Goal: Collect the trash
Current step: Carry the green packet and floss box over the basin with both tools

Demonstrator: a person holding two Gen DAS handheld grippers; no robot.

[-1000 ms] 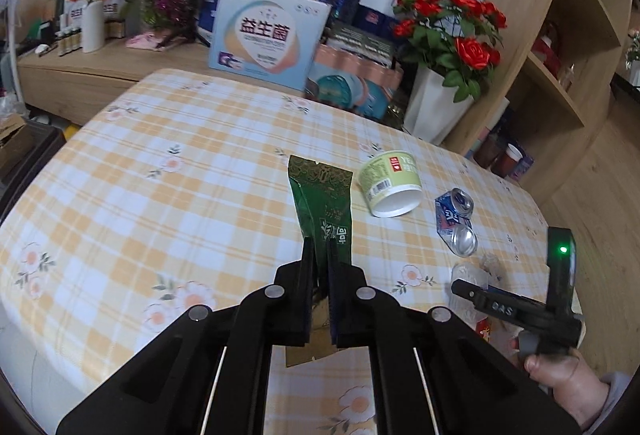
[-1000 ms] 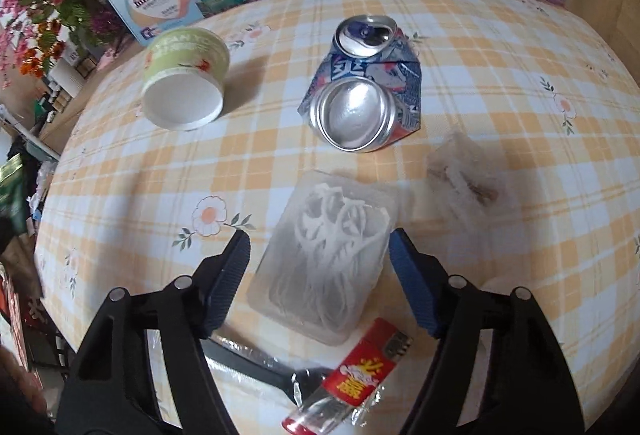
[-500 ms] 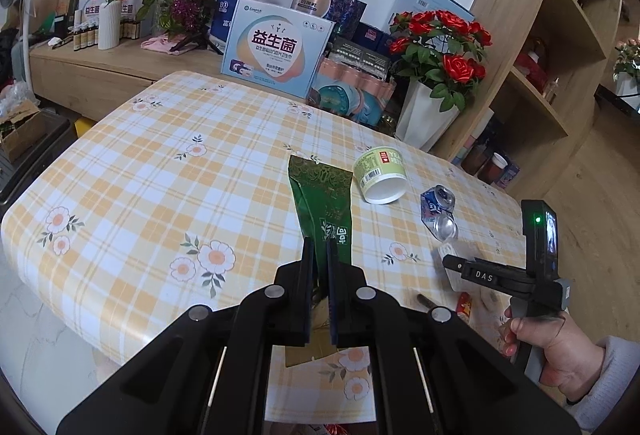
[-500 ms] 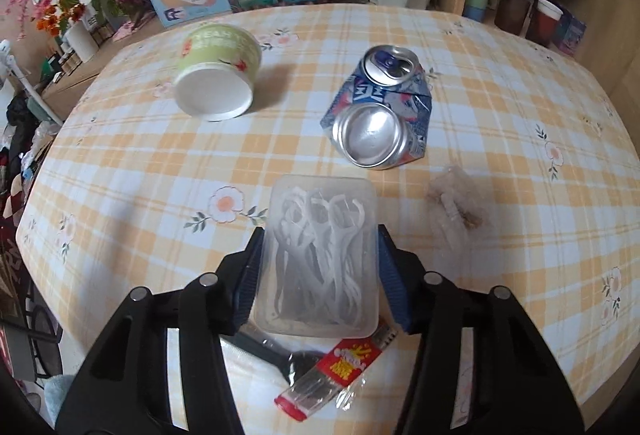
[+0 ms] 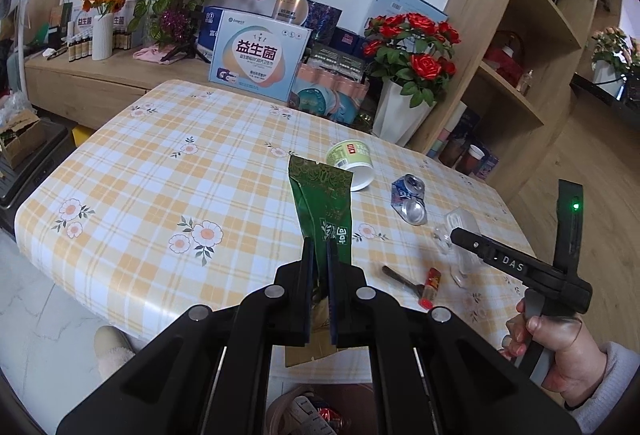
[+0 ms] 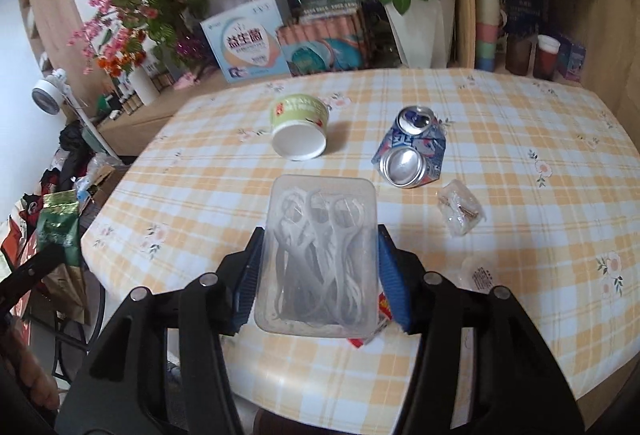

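Observation:
My left gripper [image 5: 319, 255] is shut on a green foil packet [image 5: 322, 203], held upright over the near edge of the checked table [image 5: 160, 195]. The packet also shows at the far left of the right wrist view [image 6: 58, 231]. My right gripper [image 6: 320, 275] is shut on a clear plastic box of white floss picks [image 6: 320, 247], its blue pads [image 6: 390, 275] pressing on both long sides. The box hangs above the table. In the left wrist view the right gripper [image 5: 460, 235] is at the right, held by a person's hand [image 5: 560, 347].
On the table lie a green paper cup [image 6: 299, 131] on its side, a crushed blue can [image 6: 412, 155], a crumpled clear wrapper [image 6: 460, 211], a red wrapper [image 5: 430, 285] and a dark spoon [image 5: 400, 275]. A bin [image 5: 308, 411] with trash stands below the near edge. Boxes and flower vases line the back.
The right gripper's jaws closed on the clear box and lifted it off the table. The left gripper drew back and up from the table with the green packet.

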